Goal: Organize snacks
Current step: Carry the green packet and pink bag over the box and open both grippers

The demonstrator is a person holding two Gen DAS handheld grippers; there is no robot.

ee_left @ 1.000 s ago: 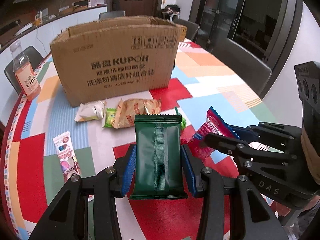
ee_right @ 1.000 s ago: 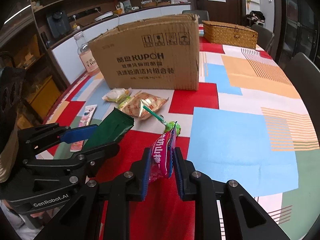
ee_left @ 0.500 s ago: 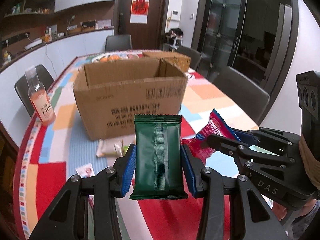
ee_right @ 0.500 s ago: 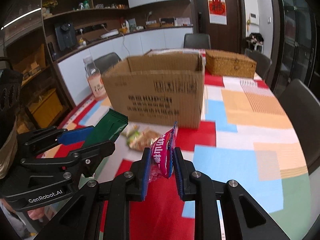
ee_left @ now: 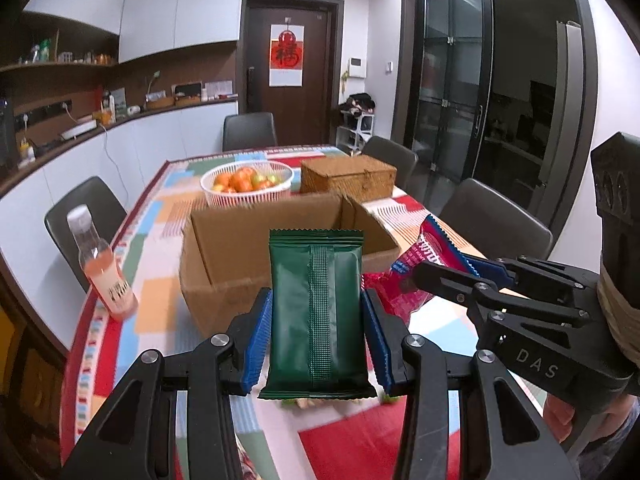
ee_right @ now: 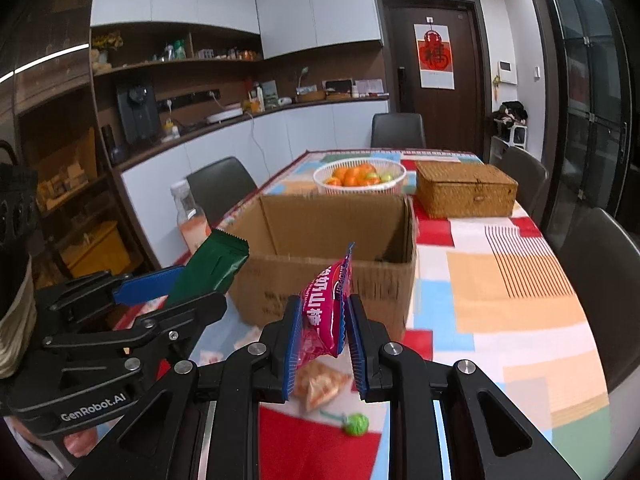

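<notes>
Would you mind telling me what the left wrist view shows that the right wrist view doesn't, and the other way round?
Only the left wrist view shows the back seam of the green packet face-on between the left gripper pads, and the whole drink bottle.

Only the right wrist view shows the loose snacks lying on the table: an orange packet and a green lollipop.

Both show the open cardboard box, the fruit basket, the wicker box, and the pink packet clamped in the right gripper.
</notes>
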